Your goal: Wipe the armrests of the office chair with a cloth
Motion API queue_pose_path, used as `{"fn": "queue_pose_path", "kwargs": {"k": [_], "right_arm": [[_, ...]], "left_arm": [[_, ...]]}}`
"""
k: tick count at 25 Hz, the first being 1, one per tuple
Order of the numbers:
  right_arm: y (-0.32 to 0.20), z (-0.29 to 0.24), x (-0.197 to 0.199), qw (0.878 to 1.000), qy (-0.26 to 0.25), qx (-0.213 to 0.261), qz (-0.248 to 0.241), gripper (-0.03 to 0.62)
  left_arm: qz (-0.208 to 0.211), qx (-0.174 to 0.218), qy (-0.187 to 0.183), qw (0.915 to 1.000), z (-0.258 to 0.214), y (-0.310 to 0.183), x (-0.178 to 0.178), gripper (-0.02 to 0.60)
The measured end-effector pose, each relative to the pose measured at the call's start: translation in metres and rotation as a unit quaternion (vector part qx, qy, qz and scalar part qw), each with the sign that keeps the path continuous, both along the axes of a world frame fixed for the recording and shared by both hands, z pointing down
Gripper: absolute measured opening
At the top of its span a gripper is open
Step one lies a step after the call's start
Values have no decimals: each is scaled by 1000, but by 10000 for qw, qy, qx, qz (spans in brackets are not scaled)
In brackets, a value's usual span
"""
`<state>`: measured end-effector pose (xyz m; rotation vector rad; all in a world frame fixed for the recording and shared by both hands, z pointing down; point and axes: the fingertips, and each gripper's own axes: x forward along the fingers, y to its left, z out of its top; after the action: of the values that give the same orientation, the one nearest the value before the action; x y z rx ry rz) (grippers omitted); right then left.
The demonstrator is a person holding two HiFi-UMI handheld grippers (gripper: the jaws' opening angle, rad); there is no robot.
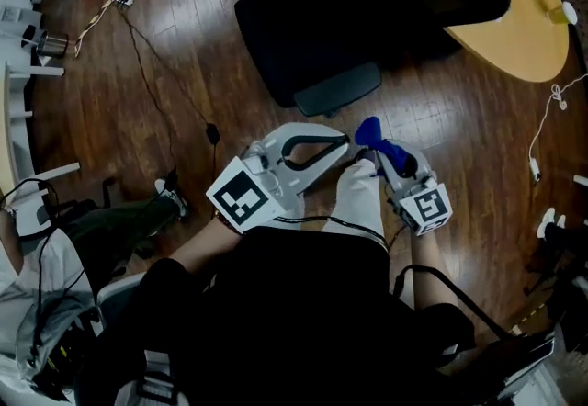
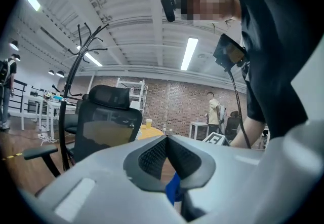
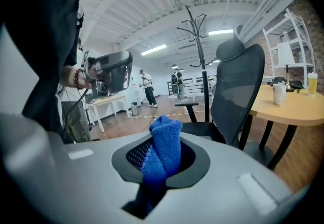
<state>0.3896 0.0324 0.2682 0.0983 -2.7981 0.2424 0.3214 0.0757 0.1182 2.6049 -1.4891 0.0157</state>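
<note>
step: pre-wipe approach, cloth not yet on chair | right claw (image 1: pixel 375 149) clamped on blue cloth (image 1: pixel 378 141), just short of office chair (image 1: pixel 303 28), near its closest armrest (image 1: pixel 338 89) | left claw (image 1: pixel 342 149) closed tip to tip, empty, same side of chair | next: probably press cloth onto armrest, stroke lengthwise

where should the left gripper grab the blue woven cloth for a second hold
Take the bunched free end of the blue woven cloth that stands out past the tips of the right gripper. Come from the left, jaws across the fold: that thick end is exposed, and the left gripper, shut at present, sits beside it.
</note>
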Motion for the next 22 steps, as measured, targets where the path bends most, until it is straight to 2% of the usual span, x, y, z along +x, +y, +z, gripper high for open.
{"fn": "queue_pose_path", "kwargs": {"k": [4,7,8,11,14,19,22], "right_arm": [[25,-10,-29,9994,-206,-58,280,43],[35,4,-34,9985,-409,-163,329,43],[41,15,-35,9982,-452,-219,331,43],[49,62,-46,9975,-435,-302,476,43],[40,93,-59,9949,-542,-216,826,43],[19,154,-87,9851,-718,-205,1548,43],[-2,186,-112,9779,-989,-66,1842,43]], "left_arm": [[279,-68,-109,9995,6,15,-24,5],[314,-196,-539,9979,34,29,-28,6],[235,-216,-544,9980,46,37,-29,6],[-105,-308,-365,9988,94,56,-41,5],[-254,-152,-218,9993,133,60,-51,6],[-95,77,29,9999,197,67,-68,5],[268,94,-14,9996,251,73,-78,5]]}}
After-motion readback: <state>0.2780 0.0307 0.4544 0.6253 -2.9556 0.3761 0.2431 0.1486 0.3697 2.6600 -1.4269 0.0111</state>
